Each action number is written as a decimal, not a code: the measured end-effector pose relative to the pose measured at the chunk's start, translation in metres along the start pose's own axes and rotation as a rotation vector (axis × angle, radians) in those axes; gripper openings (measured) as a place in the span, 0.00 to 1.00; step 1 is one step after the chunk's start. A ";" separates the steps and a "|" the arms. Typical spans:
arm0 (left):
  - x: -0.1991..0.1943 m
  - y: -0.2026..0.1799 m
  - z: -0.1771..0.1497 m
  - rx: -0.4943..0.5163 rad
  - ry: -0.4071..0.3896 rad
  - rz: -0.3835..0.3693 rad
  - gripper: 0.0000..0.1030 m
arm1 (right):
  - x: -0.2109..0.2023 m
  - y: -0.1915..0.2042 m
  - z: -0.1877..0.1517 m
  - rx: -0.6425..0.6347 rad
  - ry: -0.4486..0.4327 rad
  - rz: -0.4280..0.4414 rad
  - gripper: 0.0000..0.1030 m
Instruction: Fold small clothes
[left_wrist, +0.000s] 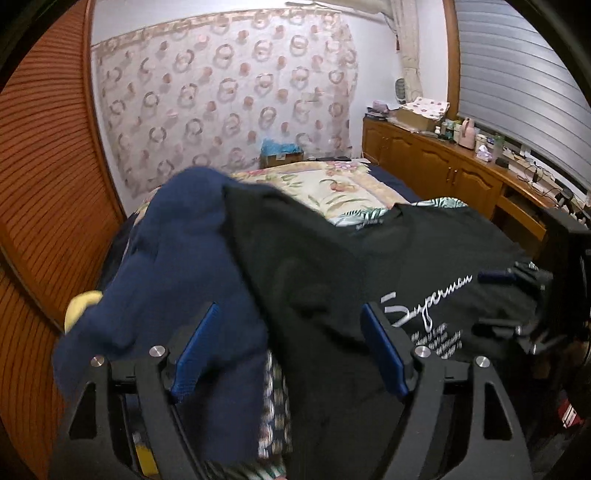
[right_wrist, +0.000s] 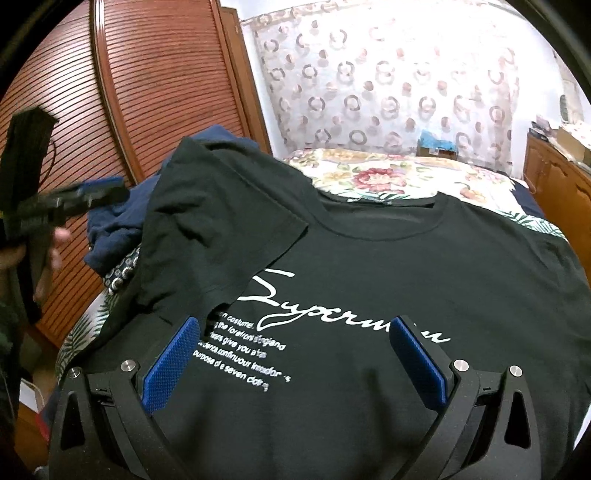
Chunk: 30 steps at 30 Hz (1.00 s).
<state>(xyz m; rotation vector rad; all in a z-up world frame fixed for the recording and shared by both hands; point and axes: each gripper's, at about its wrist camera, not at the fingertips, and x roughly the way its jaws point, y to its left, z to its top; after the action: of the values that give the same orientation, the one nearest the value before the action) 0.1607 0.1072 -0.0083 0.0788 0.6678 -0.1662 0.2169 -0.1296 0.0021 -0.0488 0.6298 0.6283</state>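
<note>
A black T-shirt (right_wrist: 424, 258) with white "Superman" script lies front-up on the bed, its left sleeve folded in over the chest (right_wrist: 221, 236). It also shows in the left wrist view (left_wrist: 332, 266). A navy garment (left_wrist: 177, 266) lies heaped at the shirt's left side, seen too in the right wrist view (right_wrist: 110, 218). My left gripper (left_wrist: 291, 343) is open and empty over the navy cloth and the shirt's left edge. My right gripper (right_wrist: 295, 354) is open and empty just above the printed chest. Each gripper shows at the edge of the other's view.
The bed has a floral cover (right_wrist: 388, 173) beyond the shirt's collar. A louvred wooden wardrobe (right_wrist: 155, 81) stands close on the left. A low wooden cabinet (left_wrist: 443, 162) cluttered with bottles and boxes runs along the right. A patterned curtain (left_wrist: 221, 92) hangs behind.
</note>
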 end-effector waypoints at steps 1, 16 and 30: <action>-0.001 -0.001 -0.006 -0.010 0.002 -0.003 0.76 | 0.001 0.000 0.001 -0.009 0.004 -0.002 0.99; 0.049 -0.077 0.009 0.021 0.019 -0.167 0.86 | -0.043 -0.077 0.002 0.061 -0.037 -0.160 0.99; 0.126 -0.158 0.034 0.129 0.125 -0.250 0.86 | -0.111 -0.187 -0.032 0.225 -0.063 -0.362 0.99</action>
<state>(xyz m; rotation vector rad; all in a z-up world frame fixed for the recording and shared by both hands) 0.2512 -0.0684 -0.0632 0.1305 0.7900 -0.4483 0.2352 -0.3479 0.0123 0.0657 0.6088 0.2062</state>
